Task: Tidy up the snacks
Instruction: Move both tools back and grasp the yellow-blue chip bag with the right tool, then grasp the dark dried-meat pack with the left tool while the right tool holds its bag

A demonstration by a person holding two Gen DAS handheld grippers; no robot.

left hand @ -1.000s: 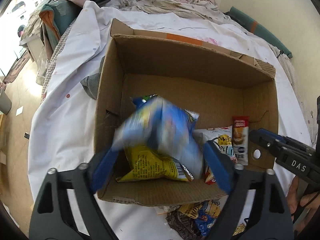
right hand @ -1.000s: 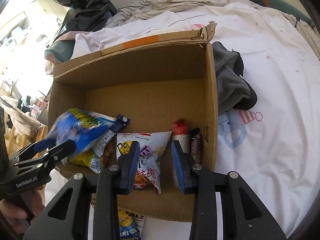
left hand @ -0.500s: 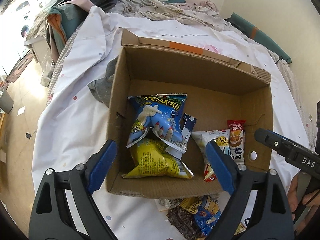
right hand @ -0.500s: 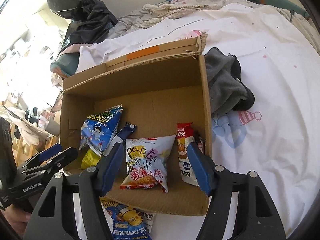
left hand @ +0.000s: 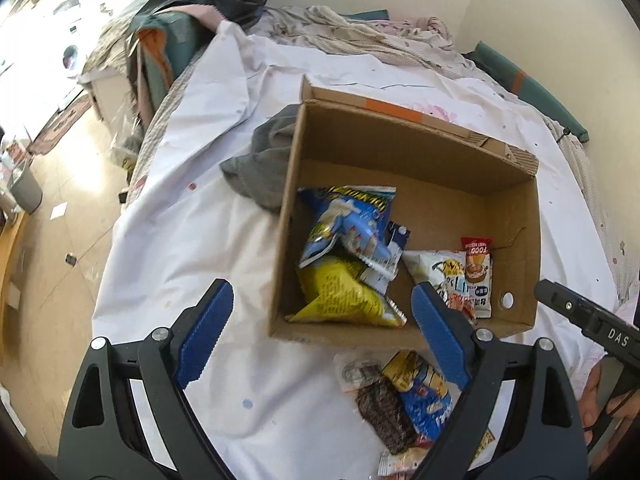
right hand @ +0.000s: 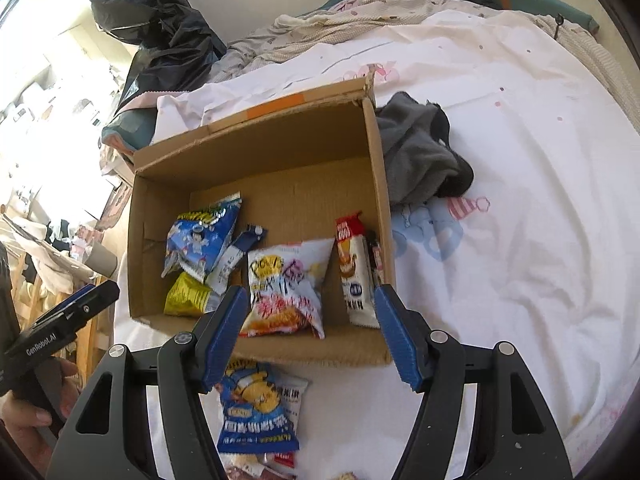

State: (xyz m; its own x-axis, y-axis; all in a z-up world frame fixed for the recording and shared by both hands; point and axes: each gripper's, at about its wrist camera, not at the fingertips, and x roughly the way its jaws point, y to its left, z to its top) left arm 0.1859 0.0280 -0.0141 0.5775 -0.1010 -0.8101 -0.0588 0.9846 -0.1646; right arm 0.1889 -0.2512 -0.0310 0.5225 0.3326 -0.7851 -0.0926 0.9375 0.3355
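Grey cloth (right hand: 420,160) bunched against the cardboard box (left hand: 404,152) on its far side wall, on the white bedsheet (right hand: 540,240); black plastic bag (right hand: 152,12) and crumpled bedding (right hand: 360,12) further back by the wall. Nothing sits btwn the grippers and the box opening.

Inside the box: blue snack bag (left hand: 348,224) lying on top of a yellow bag (left hand: 344,296) at one end, white chip bag (right hand: 286,288) in the middle, slim red-and-white pack (right hand: 354,268) upright against the side wall. Still outside, on the sheet just in front of the box — a blue-yellow packet (right hand: 256,412), a dark packet (left hand: 384,412) and a few smaller ones.

Left gripper (left hand: 322,334) empty, jaws spread wide, hovering over the box's near edge; yellow bag just beyond its tips. Right gripper (right hand: 308,332) also empty w/ jaws wide apart, above the near wall — white chip bag right ahead, blue-yellow packet under it.
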